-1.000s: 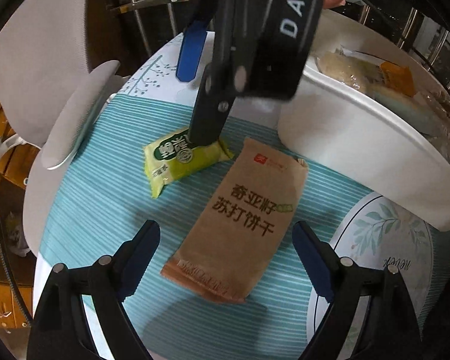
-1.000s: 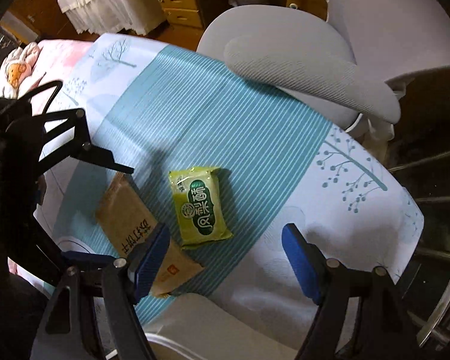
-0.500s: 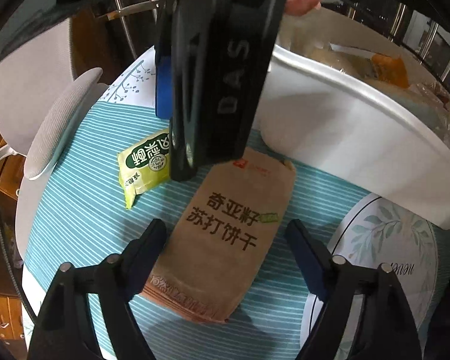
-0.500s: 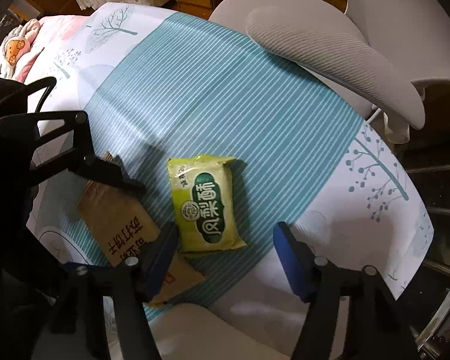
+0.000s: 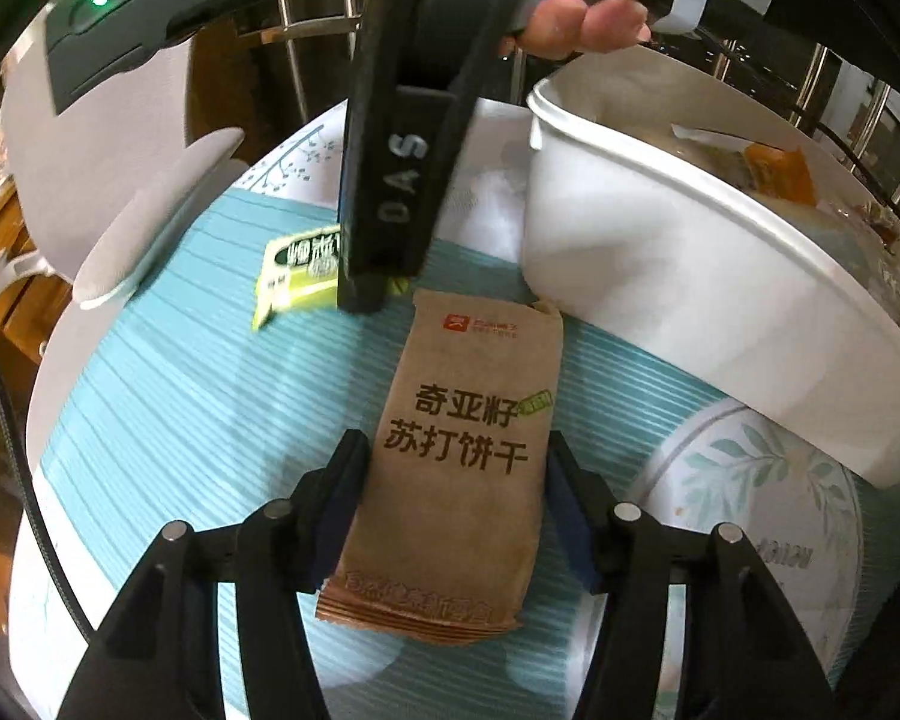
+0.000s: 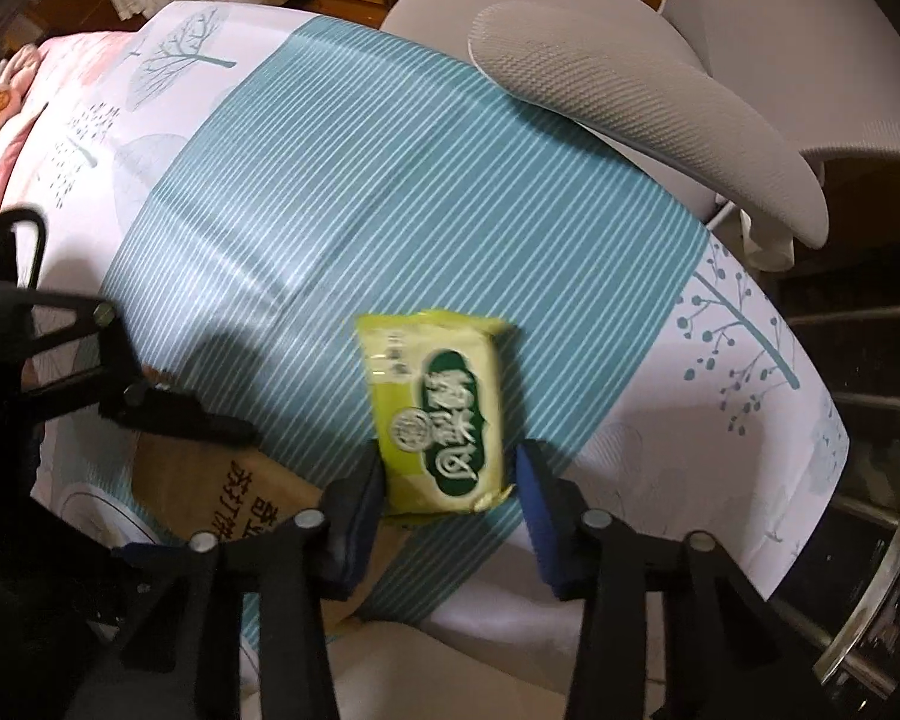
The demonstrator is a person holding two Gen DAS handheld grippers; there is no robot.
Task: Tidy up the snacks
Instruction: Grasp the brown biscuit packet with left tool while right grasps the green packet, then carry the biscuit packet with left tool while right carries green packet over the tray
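In the left wrist view, the left claw (image 5: 453, 504) is straddling the brown soda cracker packet (image 5: 459, 447), which is lying flat on the striped surface (image 5: 168, 396). Its two blue-padded fingers (image 5: 339, 510) are sitting just beside the packet's long edges, spread and not visibly squeezing it yet. The white tub (image 5: 690, 312), already holding some wrapped snacks, is standing just beyond the packet's far end. The right claw's dark body is blocking part of the green pastry packet (image 5: 297, 276) farther off.

To do this well, the fingers should be closing squarely across the packet's width, low near the cloth, with light pressure so the crackers are not crushing.

In the right wrist view, the right claw (image 6: 450, 510) is framing the near end of the green pastry packet (image 6: 441, 414), fingers spread and lying close beside its sides; whether the pads are touching the wrapper is hard to tell through the blur. The brown packet (image 6: 234, 492) is showing at lower left under the left claw. A grey chair (image 6: 648, 108) is standing beyond the surface.

Here the claw should be staying centred, since the soft, glossy wrapper is likely to slip.
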